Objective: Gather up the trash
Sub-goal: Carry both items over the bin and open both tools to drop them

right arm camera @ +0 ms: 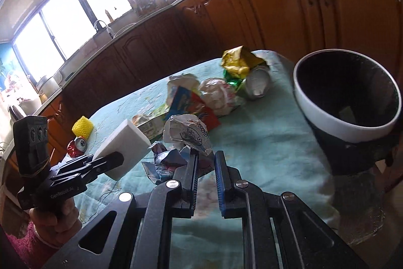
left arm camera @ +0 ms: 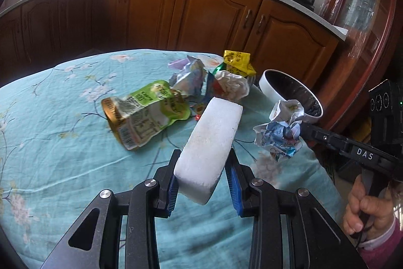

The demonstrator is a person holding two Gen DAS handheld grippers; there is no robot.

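My left gripper (left arm camera: 202, 163) is shut on a white foam block (left arm camera: 211, 143) and holds it above the table; the block also shows in the right wrist view (right arm camera: 121, 145). My right gripper (right arm camera: 205, 155) is shut on a crumpled printed wrapper (right arm camera: 186, 138), held above the table; the wrapper also shows in the left wrist view (left arm camera: 279, 132). A white-rimmed black bin (right arm camera: 350, 97) stands at the table's right edge, close to the right gripper. More trash lies on the table: a green pouch (left arm camera: 146, 112), crumpled paper (left arm camera: 234, 86), a yellow bag (left arm camera: 238, 62).
The table has a teal floral cloth (left arm camera: 63, 117). A red can (right arm camera: 76, 145) and a yellow roll (right arm camera: 82, 129) lie at its far left edge. A silver can (right arm camera: 257, 86) lies near the yellow bag. Wooden kitchen cabinets (left arm camera: 201, 14) stand behind.
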